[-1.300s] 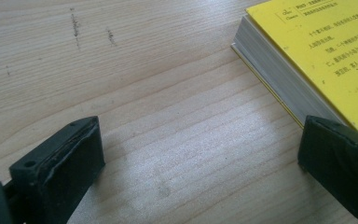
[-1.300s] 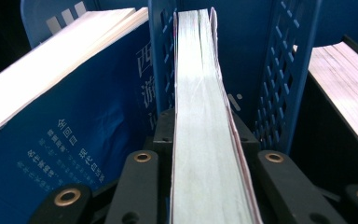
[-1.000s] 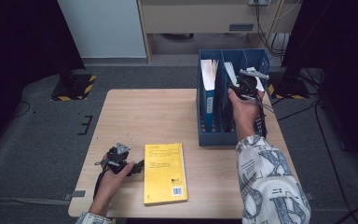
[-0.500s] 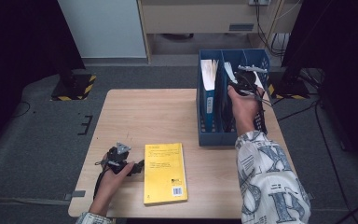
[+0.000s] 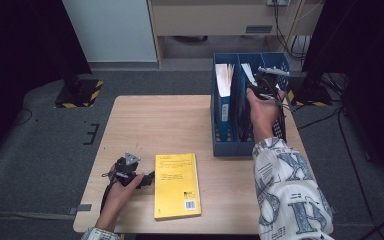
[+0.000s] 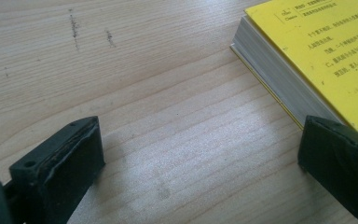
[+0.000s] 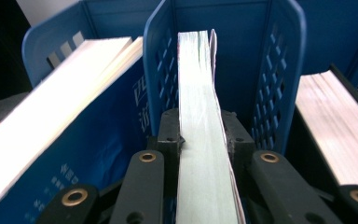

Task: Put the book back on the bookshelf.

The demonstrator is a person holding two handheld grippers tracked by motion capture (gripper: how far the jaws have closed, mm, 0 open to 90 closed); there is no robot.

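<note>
**Book clamped in the middle slot**

While the left gripper (image 5: 147, 179) is waiting with jaws wide apart beside the yellow book (image 5: 176, 185), perhaps ready for it, the right gripper (image 7: 200, 140) is pinching a thin book (image 7: 196, 93) by its page edge. That book is standing upright in the rack's (image 5: 218, 142) middle slot, the grip keeping it from tipping.
</note>
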